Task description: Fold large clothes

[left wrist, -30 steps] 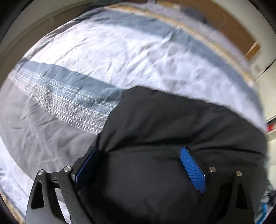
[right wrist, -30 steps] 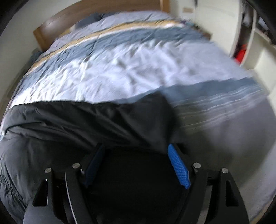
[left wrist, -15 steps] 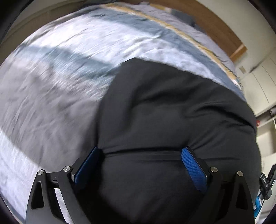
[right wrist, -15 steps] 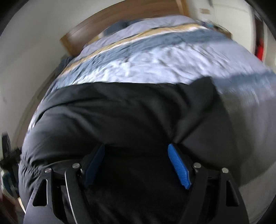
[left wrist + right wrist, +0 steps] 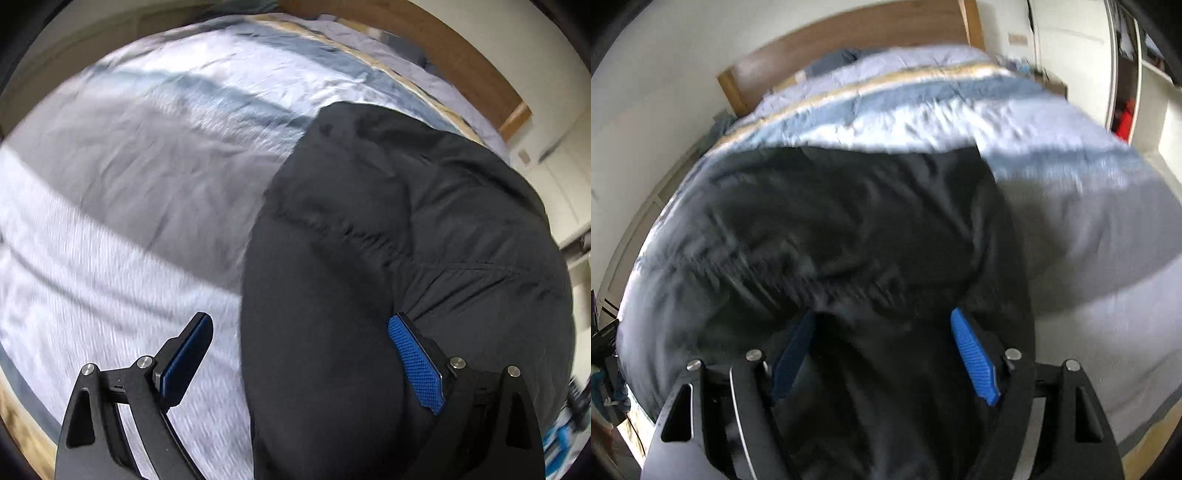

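My left gripper (image 5: 299, 354) was spread wide, the black padded jacket (image 5: 406, 240) bulging between its blue pads without being pinched. My right gripper (image 5: 882, 350) gaped equally wide, jacket (image 5: 849, 229) bunched between its fingers. Beyond, the garment lay on the striped duvet (image 5: 147, 166), the wooden headboard (image 5: 849, 44) farthest.

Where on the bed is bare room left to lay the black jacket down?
Free: the duvet left of the black jacket, from the left gripper up to the headboard; also right of it beyond the right gripper. Crowded: the middle.
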The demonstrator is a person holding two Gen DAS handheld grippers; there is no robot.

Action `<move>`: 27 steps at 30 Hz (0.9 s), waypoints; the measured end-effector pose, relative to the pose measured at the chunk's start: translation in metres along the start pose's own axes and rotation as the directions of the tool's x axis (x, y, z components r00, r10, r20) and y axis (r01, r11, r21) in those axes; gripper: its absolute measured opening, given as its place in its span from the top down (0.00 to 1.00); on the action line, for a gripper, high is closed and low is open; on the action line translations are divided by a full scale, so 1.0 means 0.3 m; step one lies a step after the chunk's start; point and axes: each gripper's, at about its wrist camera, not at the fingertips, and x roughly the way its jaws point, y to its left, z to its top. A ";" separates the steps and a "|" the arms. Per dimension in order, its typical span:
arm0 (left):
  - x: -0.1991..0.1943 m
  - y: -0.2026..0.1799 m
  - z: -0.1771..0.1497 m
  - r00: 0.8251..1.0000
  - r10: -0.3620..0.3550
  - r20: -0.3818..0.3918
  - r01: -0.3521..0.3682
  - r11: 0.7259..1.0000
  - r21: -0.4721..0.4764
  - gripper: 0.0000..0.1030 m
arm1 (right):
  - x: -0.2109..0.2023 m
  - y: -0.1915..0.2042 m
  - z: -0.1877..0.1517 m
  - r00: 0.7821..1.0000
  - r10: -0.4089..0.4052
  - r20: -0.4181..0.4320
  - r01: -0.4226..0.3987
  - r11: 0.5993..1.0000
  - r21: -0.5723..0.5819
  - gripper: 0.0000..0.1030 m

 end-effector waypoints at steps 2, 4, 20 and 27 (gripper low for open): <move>-0.029 0.013 -0.019 1.000 0.008 0.020 -0.008 1.000 -0.008 0.08 | -0.018 -0.044 -0.034 1.000 -0.016 -0.003 0.016 0.999 0.044 0.27; -0.068 0.009 -0.042 0.998 0.036 0.047 -0.036 0.999 0.003 0.08 | -0.036 -0.076 -0.056 0.999 -0.041 -0.017 0.042 0.997 0.065 0.27; -0.342 -0.061 -0.246 0.940 0.075 0.333 -0.137 0.976 0.167 0.09 | -0.237 -0.064 -0.219 0.996 -0.065 -0.061 0.071 0.992 0.106 0.27; -0.429 -0.066 -0.314 0.923 0.065 0.378 -0.148 0.970 0.193 0.09 | -0.321 -0.041 -0.274 0.997 -0.057 -0.044 0.062 0.990 0.123 0.27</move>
